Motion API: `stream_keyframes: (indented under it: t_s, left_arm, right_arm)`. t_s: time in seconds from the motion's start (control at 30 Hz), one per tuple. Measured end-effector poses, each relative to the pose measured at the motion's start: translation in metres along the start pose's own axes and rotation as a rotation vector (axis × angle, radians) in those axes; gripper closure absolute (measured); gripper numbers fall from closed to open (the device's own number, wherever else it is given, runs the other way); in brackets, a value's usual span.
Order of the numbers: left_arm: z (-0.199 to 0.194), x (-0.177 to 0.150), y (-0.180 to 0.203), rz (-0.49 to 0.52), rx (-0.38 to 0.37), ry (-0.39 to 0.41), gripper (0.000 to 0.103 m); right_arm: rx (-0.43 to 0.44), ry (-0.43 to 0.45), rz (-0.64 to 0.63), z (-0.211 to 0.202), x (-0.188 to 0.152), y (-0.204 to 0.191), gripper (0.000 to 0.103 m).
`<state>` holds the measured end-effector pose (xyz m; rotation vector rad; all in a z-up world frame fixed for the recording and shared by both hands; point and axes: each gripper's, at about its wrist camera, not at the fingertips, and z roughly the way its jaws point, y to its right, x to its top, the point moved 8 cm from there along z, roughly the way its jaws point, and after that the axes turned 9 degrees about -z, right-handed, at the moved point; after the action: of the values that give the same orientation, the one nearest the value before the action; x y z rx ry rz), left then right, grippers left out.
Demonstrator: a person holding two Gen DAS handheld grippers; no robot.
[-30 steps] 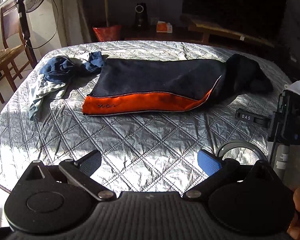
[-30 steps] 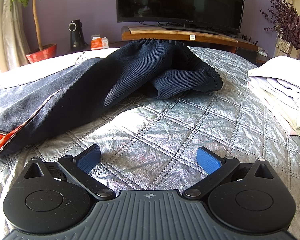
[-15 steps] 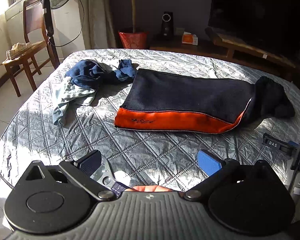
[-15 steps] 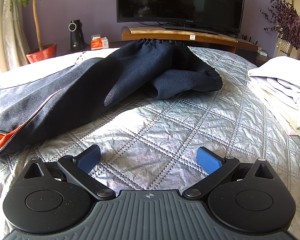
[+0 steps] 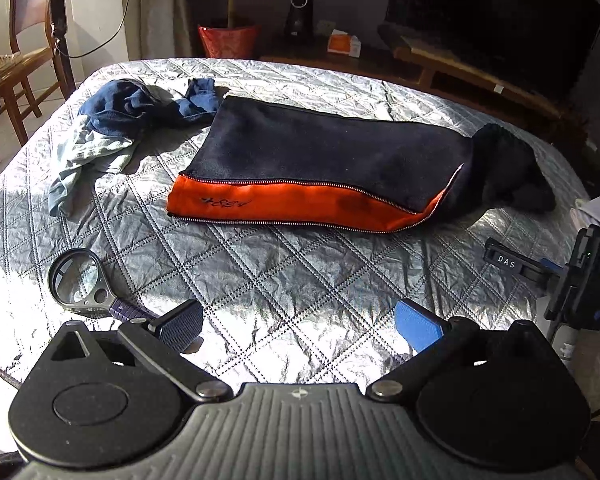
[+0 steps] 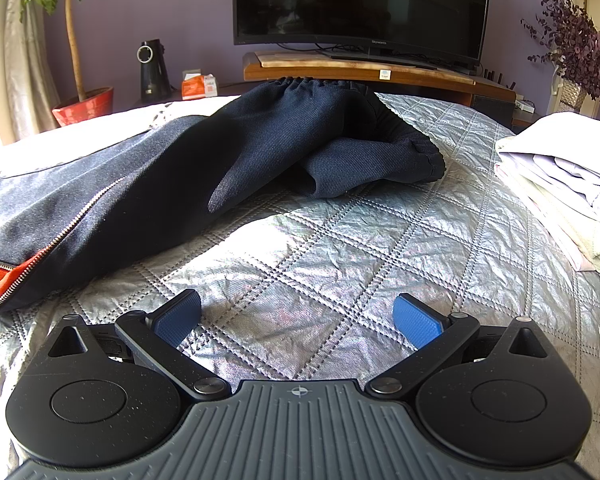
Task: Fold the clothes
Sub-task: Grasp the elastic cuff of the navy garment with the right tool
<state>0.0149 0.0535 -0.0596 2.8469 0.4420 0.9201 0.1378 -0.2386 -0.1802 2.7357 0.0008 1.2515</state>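
A dark navy garment with an orange zipped panel [image 5: 320, 168] lies flat across the quilted bed [image 5: 292, 280]; its bunched elastic end [image 6: 340, 136] rises in the right wrist view. A crumpled blue and pale grey pile of clothes [image 5: 112, 124] sits at the bed's far left. My left gripper [image 5: 298, 322] hovers open over the bed's near edge, well short of the garment, with nothing between its fingers. My right gripper [image 6: 298, 318] rests low over the quilt, open and empty, close to the garment's bunched end. It also shows at the right edge of the left wrist view [image 5: 580, 276].
A magnifying glass [image 5: 82, 280] lies on the quilt beside my left fingers. Folded white clothes [image 6: 568, 184] are stacked at the bed's right. Beyond the bed stand a TV [image 6: 360, 4] on a wooden stand, a red plant pot [image 5: 228, 40], a fan and a wooden chair [image 5: 8, 64].
The left gripper has swung left and pulled back, bringing the magnifying glass and the pile of clothes further into view. The right gripper has stayed still.
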Motion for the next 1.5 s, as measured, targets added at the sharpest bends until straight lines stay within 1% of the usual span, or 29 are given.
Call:
stream_keyframes:
  t_s: [0.1,0.2,0.3,0.37,0.53,0.67,0.77,0.87,0.93,1.0,1.03,1.07,1.13,1.17,1.2,1.23,1.27,1.3,1.37,1.5]
  left_arm:
    - [0.004,0.003,0.013,0.055,0.009,0.011,0.001]
    - [0.008,0.014,0.028,0.145,0.024,0.04,0.001]
    - [0.019,0.03,0.033,0.187,0.048,0.055,0.001]
    - [0.029,0.041,0.029,0.162,0.058,0.049,0.001]
    - [0.053,0.056,0.02,0.06,0.02,-0.011,0.001]
    - [0.065,0.071,0.019,0.049,0.029,-0.01,0.001]
    - [0.071,0.082,0.014,0.028,0.039,-0.007,0.001]
    - [0.07,0.086,0.009,0.009,0.037,-0.002,0.001]
    - [0.069,0.087,0.005,0.006,0.044,0.004,0.001]
    - [0.07,0.087,0.0,0.002,0.051,-0.002,0.001]
    - [0.071,0.087,-0.003,0.0,0.054,-0.009,0.001]
    - [0.072,0.086,-0.005,-0.001,0.055,-0.016,0.001]
    - [0.073,0.086,-0.009,-0.005,0.06,-0.021,0.001]
    - [0.073,0.086,-0.011,-0.01,0.061,-0.022,0.001]
    - [0.073,0.087,-0.013,-0.017,0.057,-0.025,0.001]
    - [0.073,0.087,-0.014,-0.025,0.053,-0.027,0.001]
    - [0.073,0.087,-0.015,-0.033,0.048,-0.03,0.001]
    - [0.073,0.088,-0.016,-0.039,0.047,-0.031,0.001]
    - [0.074,0.088,-0.017,-0.044,0.046,-0.032,0.001]
    - [0.077,0.09,-0.02,-0.057,0.045,-0.04,0.001]
  right_arm:
    - [0.0,0.0,0.0,0.0,0.0,0.0,0.0]
    - [0.0,0.0,0.0,0.0,0.0,0.0,0.0]
    - [0.0,0.0,-0.001,0.0,0.0,0.0,0.0]
    - [0.0,0.0,0.0,-0.001,0.0,0.0,0.0]
    - [0.001,-0.001,0.0,-0.001,0.001,0.0,0.0]
    - [0.004,-0.008,-0.001,-0.001,0.0,0.001,0.0]
    - [0.059,-0.074,-0.027,0.0,0.005,0.003,0.0]
    - [0.103,-0.124,-0.058,0.002,0.013,0.01,0.0]
    - [0.055,-0.072,-0.089,-0.008,0.03,0.015,0.002]
    - [0.002,0.046,-0.157,-0.026,0.06,0.017,0.001]
    - [-0.027,0.129,-0.189,-0.038,0.08,0.017,0.0]
    - [-0.059,0.231,-0.207,-0.051,0.099,0.018,0.0]
    - [-0.111,0.404,-0.209,-0.065,0.123,0.02,0.0]
    - [-0.124,0.439,-0.195,-0.061,0.135,0.021,0.0]
    - [-0.131,0.45,-0.173,-0.053,0.147,0.023,0.0]
    - [-0.116,0.403,-0.154,-0.039,0.158,0.025,0.0]
    - [-0.09,0.327,-0.135,-0.022,0.169,0.025,0.0]
    - [-0.056,0.279,-0.122,-0.009,0.175,0.024,0.0]
    - [0.072,0.176,-0.139,0.022,0.173,0.011,0.0]
    - [0.096,0.042,-0.235,0.052,0.157,-0.023,0.001]
